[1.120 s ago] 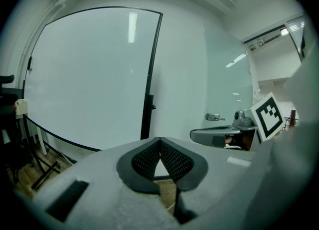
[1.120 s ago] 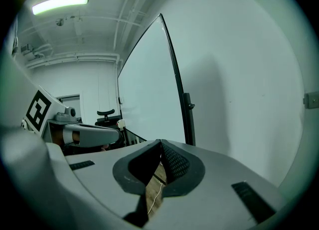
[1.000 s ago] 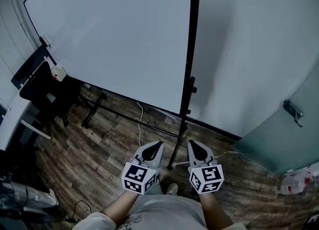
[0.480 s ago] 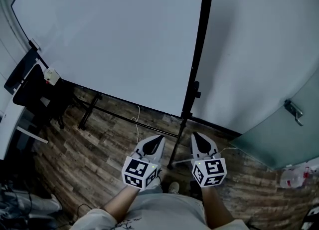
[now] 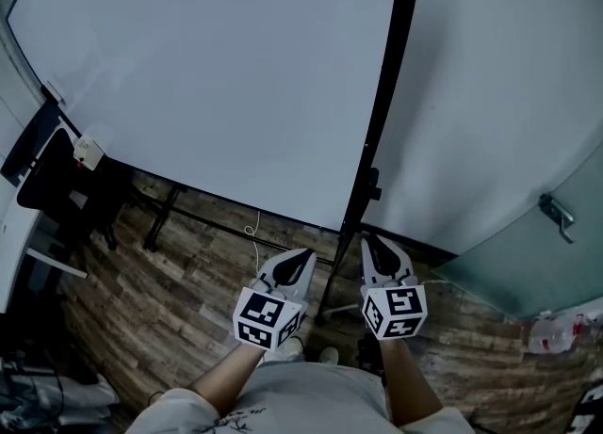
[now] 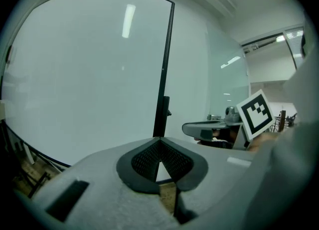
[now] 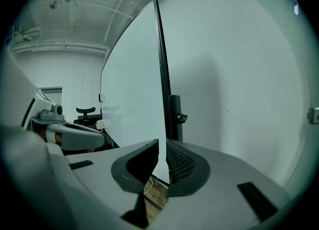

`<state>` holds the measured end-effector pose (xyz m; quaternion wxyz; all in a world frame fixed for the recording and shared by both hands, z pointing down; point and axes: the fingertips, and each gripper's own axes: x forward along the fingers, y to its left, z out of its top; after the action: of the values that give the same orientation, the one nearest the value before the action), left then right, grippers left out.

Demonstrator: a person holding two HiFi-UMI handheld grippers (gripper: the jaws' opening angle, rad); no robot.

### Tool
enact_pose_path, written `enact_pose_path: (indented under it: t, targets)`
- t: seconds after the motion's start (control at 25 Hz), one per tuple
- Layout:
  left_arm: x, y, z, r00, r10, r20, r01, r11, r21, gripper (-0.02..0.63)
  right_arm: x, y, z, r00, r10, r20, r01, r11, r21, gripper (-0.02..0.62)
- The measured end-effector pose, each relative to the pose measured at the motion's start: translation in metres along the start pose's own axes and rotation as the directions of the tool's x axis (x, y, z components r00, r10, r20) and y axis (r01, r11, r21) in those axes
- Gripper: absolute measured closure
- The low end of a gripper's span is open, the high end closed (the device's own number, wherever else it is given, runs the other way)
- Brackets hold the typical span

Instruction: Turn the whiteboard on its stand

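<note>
The whiteboard (image 5: 217,74) fills the upper left of the head view, a large white panel in a thin black frame. Its black stand post (image 5: 382,112) runs down its right edge to a clamp knob (image 5: 372,183) and the foot on the wood floor. My left gripper (image 5: 300,258) and right gripper (image 5: 370,246) are low and near my body, either side of the post's base, touching nothing. Both are shut and empty. The left gripper (image 6: 159,144) faces the board's face (image 6: 84,74). The right gripper (image 7: 162,146) looks along the board's edge (image 7: 162,74) and the clamp (image 7: 175,114).
A dark office chair (image 5: 57,178) and a small white box (image 5: 88,151) stand at the board's left end. The stand's low crossbar (image 5: 236,225) and a white cable (image 5: 254,244) lie on the floor. A glass door with a handle (image 5: 558,216) is at the right, beside the white wall (image 5: 499,65).
The board has grown larger and slid left in the head view, so I have come closer. Both grippers have edged forward towards the post's base and stayed shut.
</note>
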<state>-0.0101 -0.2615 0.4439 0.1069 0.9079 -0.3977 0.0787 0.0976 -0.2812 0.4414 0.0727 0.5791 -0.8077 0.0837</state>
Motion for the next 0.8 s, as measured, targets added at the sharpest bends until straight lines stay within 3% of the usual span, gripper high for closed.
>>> enact_pose_path:
  t: [0.16,0.52,0.8]
  targets:
    - [0.019,0.011,0.003,1.000,-0.006,-0.013,0.007,1.000,0.019,0.595,0.021,-0.010,0.003,1.000,-0.006,-0.004,0.006,1.000,-0.005,0.576]
    - [0.042,0.031,0.012,1.000,-0.017,-0.015,0.017,0.999,0.035,0.595,0.072,-0.026,0.001,1.000,-0.009,-0.024,0.010,1.000,0.017,0.440]
    - [0.041,0.038,0.002,0.999,-0.006,-0.034,0.006,1.000,0.014,0.595,0.093,-0.036,0.004,0.999,0.026,-0.024,-0.026,1.000,0.002,0.419]
